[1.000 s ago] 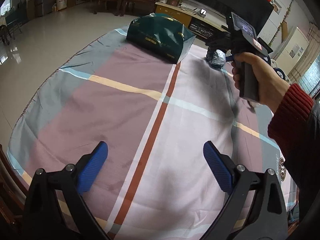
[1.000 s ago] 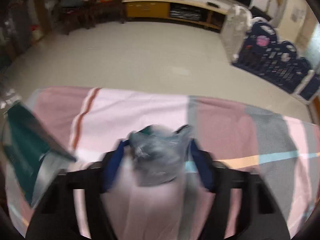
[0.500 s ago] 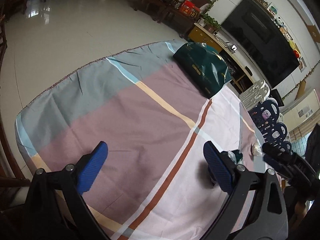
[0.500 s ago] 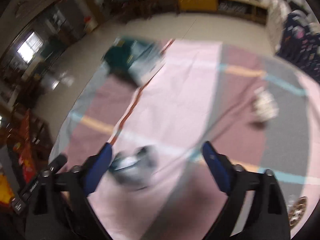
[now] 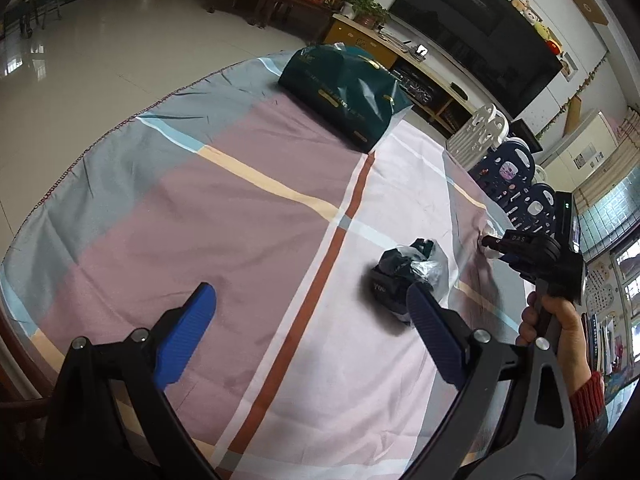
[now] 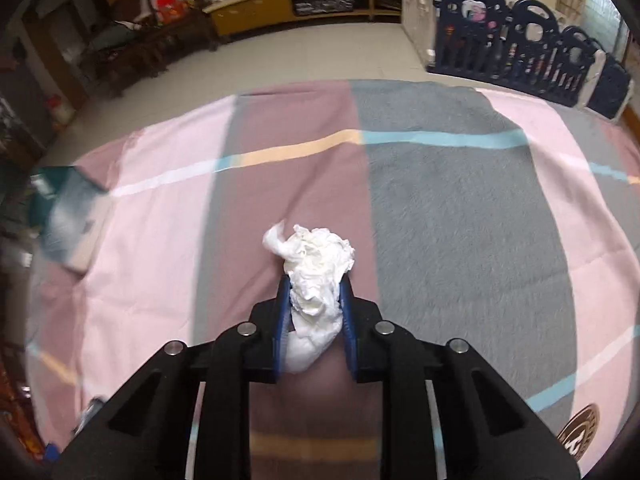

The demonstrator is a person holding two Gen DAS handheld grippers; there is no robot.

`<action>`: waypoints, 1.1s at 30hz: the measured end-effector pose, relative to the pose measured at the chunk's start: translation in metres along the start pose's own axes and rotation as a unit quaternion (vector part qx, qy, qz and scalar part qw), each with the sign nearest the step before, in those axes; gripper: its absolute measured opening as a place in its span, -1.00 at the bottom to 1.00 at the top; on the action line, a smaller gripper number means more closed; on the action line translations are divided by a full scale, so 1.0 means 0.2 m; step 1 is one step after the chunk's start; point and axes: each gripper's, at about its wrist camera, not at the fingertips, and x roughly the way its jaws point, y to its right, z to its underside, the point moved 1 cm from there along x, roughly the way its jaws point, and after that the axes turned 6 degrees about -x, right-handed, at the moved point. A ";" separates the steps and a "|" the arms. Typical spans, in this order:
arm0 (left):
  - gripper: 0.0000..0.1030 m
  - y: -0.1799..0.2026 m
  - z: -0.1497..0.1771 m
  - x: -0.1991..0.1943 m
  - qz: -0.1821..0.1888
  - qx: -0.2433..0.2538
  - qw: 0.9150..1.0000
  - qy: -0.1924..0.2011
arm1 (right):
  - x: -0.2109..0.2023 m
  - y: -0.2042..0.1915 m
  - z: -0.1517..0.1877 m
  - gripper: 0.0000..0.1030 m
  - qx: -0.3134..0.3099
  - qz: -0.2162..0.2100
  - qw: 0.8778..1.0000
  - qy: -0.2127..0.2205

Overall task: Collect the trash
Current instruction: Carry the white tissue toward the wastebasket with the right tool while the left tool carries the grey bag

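Observation:
A crumpled white tissue [image 6: 316,276] is pinched between the blue pads of my right gripper [image 6: 314,300], which is shut on it just above the tablecloth. In the left wrist view the right gripper [image 5: 494,246] shows at the right, held by a hand, with a bit of white tissue at its tip. A crumpled dark plastic wrapper [image 5: 404,276] lies on the cloth just ahead of my left gripper's right finger [image 5: 432,332]. My left gripper [image 5: 308,320] is wide open and empty above the cloth.
A dark green paper bag [image 5: 344,92] lies on its side at the far end of the round table [image 5: 120,184], which carries a plaid cloth; the bag also shows blurred in the right wrist view [image 6: 68,216]. A playpen fence [image 6: 520,52] stands beyond the table.
My right gripper let go of the dark wrapper, which now lies on the cloth, moved to the right and closed on the white tissue. My left gripper stayed open and swung its view.

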 end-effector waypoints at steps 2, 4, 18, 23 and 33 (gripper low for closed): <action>0.86 0.02 0.01 0.00 0.006 0.008 1.000 -0.002 | -0.12 -0.03 0.07 -0.56 -0.015 -0.017 1.000 0.018; 0.86 0.06 0.02 0.03 0.016 0.024 1.000 -0.013 | -0.26 -0.06 0.19 -0.56 -0.024 -0.041 0.998 0.029; 0.77 0.53 0.05 0.40 0.004 0.179 0.979 -0.094 | -0.94 -0.08 1.10 -0.56 0.064 -0.057 0.995 0.045; 0.09 0.58 0.13 0.37 -0.005 0.235 0.969 -0.070 | -1.02 -0.08 1.18 -0.56 0.090 -0.072 0.992 0.042; 0.05 0.53 0.31 -0.25 0.022 0.217 0.976 0.007 | -1.31 -0.09 1.28 -0.56 0.078 -0.034 0.992 0.088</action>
